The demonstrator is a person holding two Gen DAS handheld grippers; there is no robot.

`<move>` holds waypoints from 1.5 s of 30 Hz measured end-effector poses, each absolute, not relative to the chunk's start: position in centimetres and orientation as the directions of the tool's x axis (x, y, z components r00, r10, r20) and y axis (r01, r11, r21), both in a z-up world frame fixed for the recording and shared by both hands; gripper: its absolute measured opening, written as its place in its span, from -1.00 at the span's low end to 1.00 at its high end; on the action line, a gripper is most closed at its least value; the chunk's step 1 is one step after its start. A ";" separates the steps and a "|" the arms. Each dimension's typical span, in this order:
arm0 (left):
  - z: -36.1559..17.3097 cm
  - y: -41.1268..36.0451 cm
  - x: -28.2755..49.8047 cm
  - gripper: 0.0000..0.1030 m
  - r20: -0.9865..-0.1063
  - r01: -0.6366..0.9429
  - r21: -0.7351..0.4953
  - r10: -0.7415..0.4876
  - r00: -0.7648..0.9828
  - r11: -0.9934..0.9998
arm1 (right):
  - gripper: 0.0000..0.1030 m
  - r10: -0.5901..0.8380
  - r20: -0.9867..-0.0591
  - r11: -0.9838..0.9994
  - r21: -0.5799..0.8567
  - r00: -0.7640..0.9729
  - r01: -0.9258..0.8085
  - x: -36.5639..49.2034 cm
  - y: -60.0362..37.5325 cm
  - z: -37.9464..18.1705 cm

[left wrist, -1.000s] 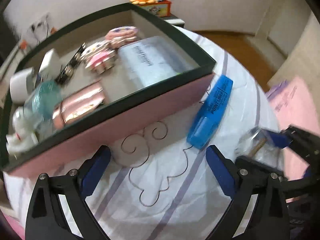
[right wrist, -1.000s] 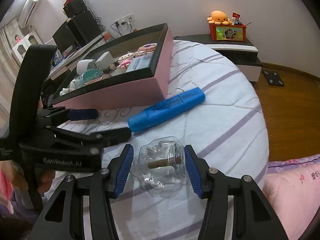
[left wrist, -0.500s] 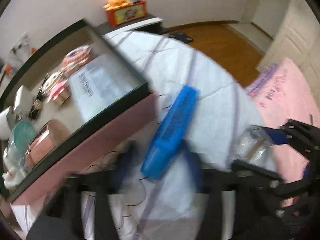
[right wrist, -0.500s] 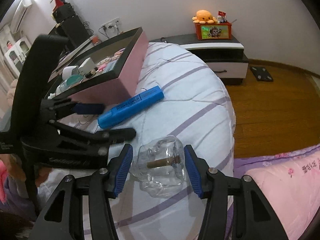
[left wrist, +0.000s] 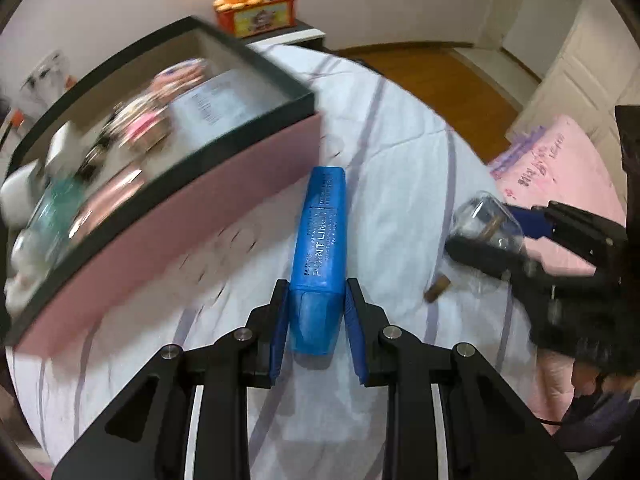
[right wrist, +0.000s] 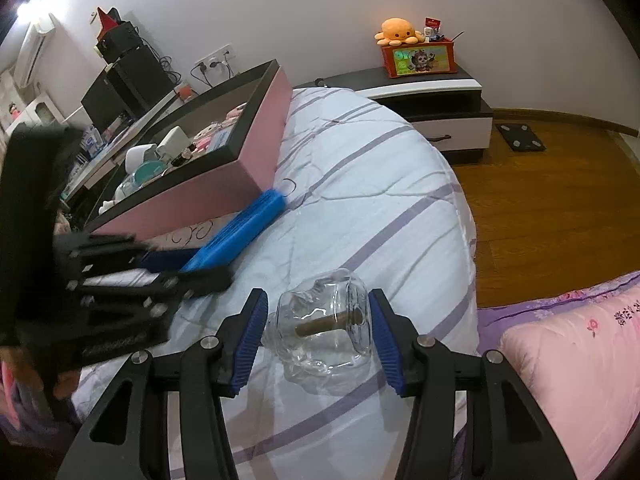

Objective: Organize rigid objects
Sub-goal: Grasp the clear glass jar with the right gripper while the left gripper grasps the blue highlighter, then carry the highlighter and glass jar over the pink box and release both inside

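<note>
A blue highlighter (left wrist: 320, 240) lies lengthwise on the white striped bedcover (left wrist: 400, 160), and my left gripper (left wrist: 316, 320) is shut on its near end. The right wrist view shows the same highlighter (right wrist: 240, 236) beside the pink box, with the left gripper (right wrist: 200, 268) at its lower end. My right gripper (right wrist: 318, 320) is shut on a clear glass bottle (right wrist: 324, 328) with a brown stopper inside. In the left wrist view that bottle (left wrist: 480, 216) hangs between the right gripper's fingers (left wrist: 488, 228) at the right. The pink box with a dark rim (left wrist: 200, 200) holds several small items.
The pink box (right wrist: 224, 184) sits on the bed's left side, close to the highlighter. A pink quilt (right wrist: 580, 360) lies at the right. Beyond the bed stands a low cabinet (right wrist: 440, 92) with an orange plush and a red box. Wooden floor (right wrist: 540, 200) is to the right.
My left gripper was open over the bedcover left of the highlighter. It swung right and closed on the highlighter's near end. The right gripper kept the bottle and shifted slightly.
</note>
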State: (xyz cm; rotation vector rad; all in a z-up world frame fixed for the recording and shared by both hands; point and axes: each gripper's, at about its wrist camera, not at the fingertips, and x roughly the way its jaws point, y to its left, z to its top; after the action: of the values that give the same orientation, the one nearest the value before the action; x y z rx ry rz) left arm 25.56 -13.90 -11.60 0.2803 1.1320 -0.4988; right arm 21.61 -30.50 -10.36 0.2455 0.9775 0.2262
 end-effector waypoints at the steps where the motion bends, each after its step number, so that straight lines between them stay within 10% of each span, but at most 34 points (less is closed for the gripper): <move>1: -11.6 -13.1 25.2 -0.48 -0.912 0.494 -0.029 -0.226 0.343 0.869 | -0.06 0.299 -0.785 0.948 0.309 0.543 -0.076 21.5 -30.3 -10.2; 45: 3.4 0.7 17.0 -0.50 -0.615 0.233 -0.004 -0.186 0.766 0.973 | -0.10 0.312 -0.510 0.950 0.169 0.801 -0.263 14.7 -22.5 5.2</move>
State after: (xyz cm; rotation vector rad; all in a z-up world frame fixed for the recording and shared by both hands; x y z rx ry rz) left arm 17.03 0.72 3.40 0.0735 0.6601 -0.2275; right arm 14.69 -22.46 5.18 0.0918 0.5624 0.3086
